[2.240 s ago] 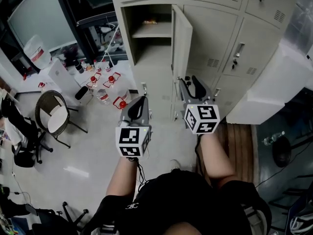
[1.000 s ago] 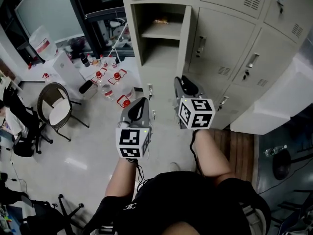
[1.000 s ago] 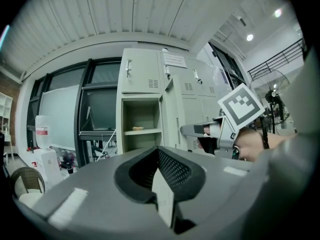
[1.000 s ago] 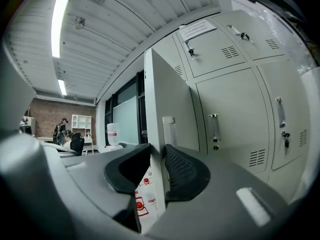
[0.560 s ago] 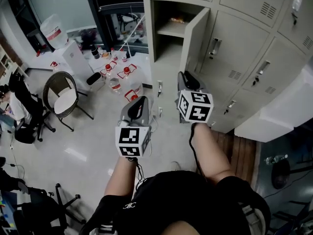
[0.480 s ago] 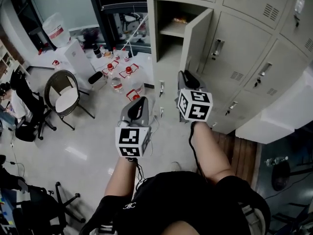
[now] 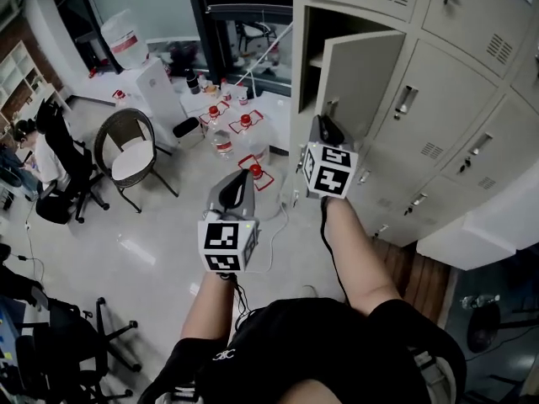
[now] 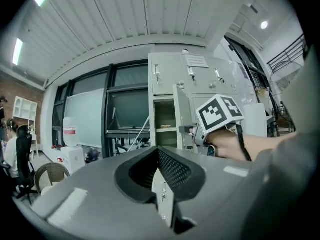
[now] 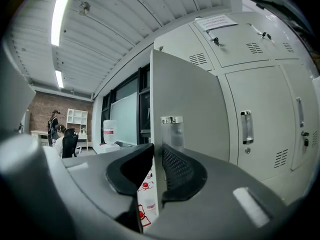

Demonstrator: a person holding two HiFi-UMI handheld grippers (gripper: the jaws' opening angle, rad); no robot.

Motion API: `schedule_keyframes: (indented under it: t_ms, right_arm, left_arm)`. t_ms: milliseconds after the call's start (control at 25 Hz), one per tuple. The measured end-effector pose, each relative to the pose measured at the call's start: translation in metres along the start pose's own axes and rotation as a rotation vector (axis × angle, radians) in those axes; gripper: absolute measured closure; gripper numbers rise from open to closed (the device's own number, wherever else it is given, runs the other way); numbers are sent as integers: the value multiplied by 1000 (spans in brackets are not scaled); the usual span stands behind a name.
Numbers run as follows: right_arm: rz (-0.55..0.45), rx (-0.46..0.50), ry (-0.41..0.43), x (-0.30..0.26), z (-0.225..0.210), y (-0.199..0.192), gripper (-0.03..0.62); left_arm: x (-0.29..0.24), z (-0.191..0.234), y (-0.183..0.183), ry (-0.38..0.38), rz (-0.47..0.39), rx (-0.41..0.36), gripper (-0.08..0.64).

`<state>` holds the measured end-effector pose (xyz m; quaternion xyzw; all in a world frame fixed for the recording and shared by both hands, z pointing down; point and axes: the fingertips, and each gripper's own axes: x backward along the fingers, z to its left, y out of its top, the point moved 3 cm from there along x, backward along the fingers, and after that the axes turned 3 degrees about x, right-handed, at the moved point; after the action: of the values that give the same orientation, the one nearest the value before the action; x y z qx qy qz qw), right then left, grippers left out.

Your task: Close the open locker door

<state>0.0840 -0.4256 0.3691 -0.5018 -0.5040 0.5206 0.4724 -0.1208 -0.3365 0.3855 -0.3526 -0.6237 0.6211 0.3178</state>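
Observation:
The beige locker door (image 7: pixel 366 70) stands partly open in front of its compartment (image 7: pixel 313 40), which has a shelf inside. My right gripper (image 7: pixel 325 124) reaches up to the door's free edge near the latch. In the right gripper view the door (image 9: pixel 185 94) runs edge-on between the jaws of the right gripper (image 9: pixel 156 151). The jaws are closing around that edge, and I see a slim gap at the pads. My left gripper (image 7: pixel 239 178) hangs lower and to the left over the floor, shut and empty. The left gripper view shows the left gripper (image 8: pixel 157 151), the locker (image 8: pixel 165 119) and the right gripper's marker cube (image 8: pixel 220 115).
Closed lockers (image 7: pixel 446 116) fill the wall to the right, with a white box (image 7: pixel 480 225) beside them. On the floor to the left are red-capped bottles (image 7: pixel 240 124), a round chair (image 7: pixel 135 154), a white cabinet (image 7: pixel 156 87) and a water jug (image 7: pixel 125 36). A seated person (image 7: pixel 42 154) is at the far left.
My right gripper has risen and reached forward to the door's free edge. The view has swung round, so the door shows more of its face. The left gripper has stayed where it was.

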Motion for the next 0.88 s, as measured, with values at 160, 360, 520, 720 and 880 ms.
schedule_keyframes:
  t_ms: [160,360,520,720,880]
  right_arm:
    - [-19,8,-12,-26,10,3,522]
    - [-6,1,-13,-53,19,3,525]
    - [-14,-6,-22,-73,23,7,526]
    - [-6,-21,-26,-100,25,9,528]
    - [27,-49,-55,-123,18,10,571]
  left_arm:
    - [2,15,1,36,2,-1,559]
    - [2,37,3,91,2,-7,559]
    - [-3,48,6,121,3,-8,560]
    - [-9,58,6,156,14,-2,560]
    - [-16,64,6,179,38,3,559]
